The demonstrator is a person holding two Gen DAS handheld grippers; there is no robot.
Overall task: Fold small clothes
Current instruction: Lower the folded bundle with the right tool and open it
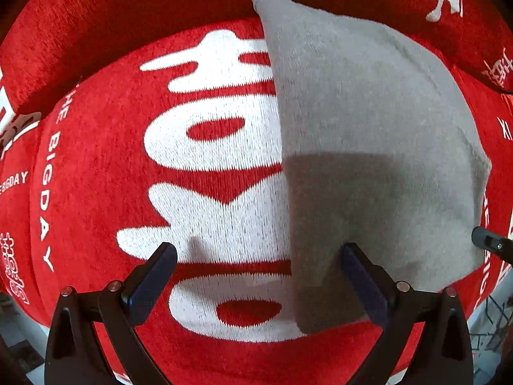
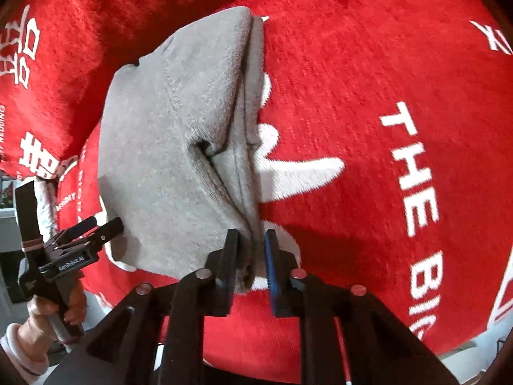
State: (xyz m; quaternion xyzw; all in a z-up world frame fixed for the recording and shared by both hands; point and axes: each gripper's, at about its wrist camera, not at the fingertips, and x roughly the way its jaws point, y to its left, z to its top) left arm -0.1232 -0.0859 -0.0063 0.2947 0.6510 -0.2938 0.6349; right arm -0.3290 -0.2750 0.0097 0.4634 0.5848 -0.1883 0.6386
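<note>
A: Well, closest to the right camera, the right gripper (image 2: 251,266) is pinching the near edge of the grey garment (image 2: 179,147). Its two fingers (image 2: 228,263) are standing nearly together, with the bunched layers of cloth squeezed between them.

B: And the left gripper (image 1: 256,276)?

A: Its fingers are standing wide apart and holding nothing. It is pointing down over the near end of the garment, one finger (image 1: 362,279) over the grey cloth (image 1: 368,134) and the other over the red blanket (image 1: 96,147). I cannot tell whether either finger is touching.

B: Where is the garment lying?

A: It is lying on the red blanket with the big white characters, folded over on itself, its stacked edges showing along the right side in the right view. From the pinched end it is stretching away toward the far side.

B: Anything beyond that?

A: At the lower left of the right view, a hand (image 2: 48,314) is gripping the left gripper's handle. Further back, the blanket (image 2: 368,80) is rising in a fold, printed with small white lettering.
</note>
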